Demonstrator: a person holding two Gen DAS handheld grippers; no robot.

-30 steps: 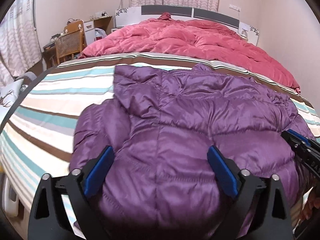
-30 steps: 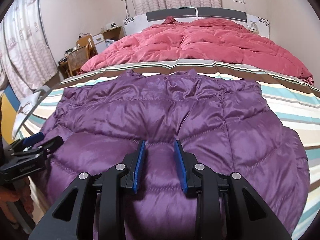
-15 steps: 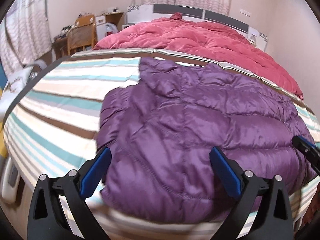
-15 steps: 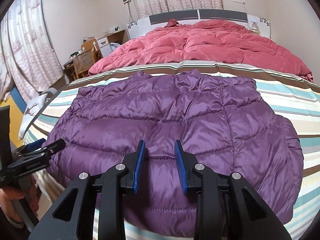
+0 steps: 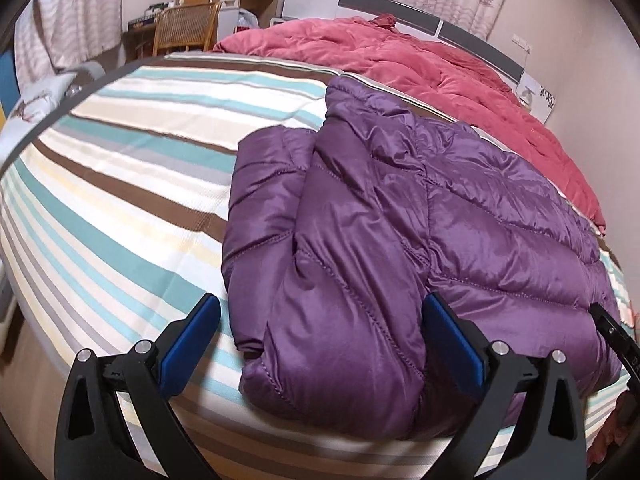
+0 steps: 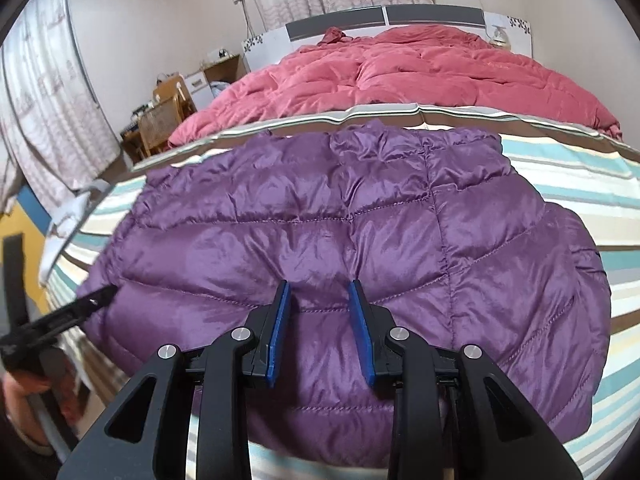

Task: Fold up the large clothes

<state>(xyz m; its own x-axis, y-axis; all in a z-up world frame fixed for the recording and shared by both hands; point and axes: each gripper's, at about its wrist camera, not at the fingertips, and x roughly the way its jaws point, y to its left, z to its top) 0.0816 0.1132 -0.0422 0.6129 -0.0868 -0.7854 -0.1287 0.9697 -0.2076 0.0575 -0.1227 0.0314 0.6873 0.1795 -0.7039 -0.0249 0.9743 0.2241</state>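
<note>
A purple quilted down jacket (image 5: 420, 232) lies folded on the striped bed sheet (image 5: 120, 184); it also fills the middle of the right wrist view (image 6: 340, 232). My left gripper (image 5: 320, 328) is wide open and empty, above the jacket's near left edge. My right gripper (image 6: 320, 304) is partly open and empty, just above the jacket's near hem. The left gripper's tip (image 6: 96, 296) shows at the left of the right wrist view. The right gripper's edge (image 5: 612, 336) shows at the right of the left wrist view.
A pink-red quilt (image 6: 400, 76) is heaped at the head of the bed, in front of the headboard (image 6: 384, 16). A wicker chair (image 5: 184, 32) and a desk (image 5: 248, 4) stand by the far left wall. Curtains (image 6: 40, 120) hang at the left.
Both grippers have drawn back toward the bed's near edge. The left gripper has swung left, so more striped sheet shows. The jacket has not moved.
</note>
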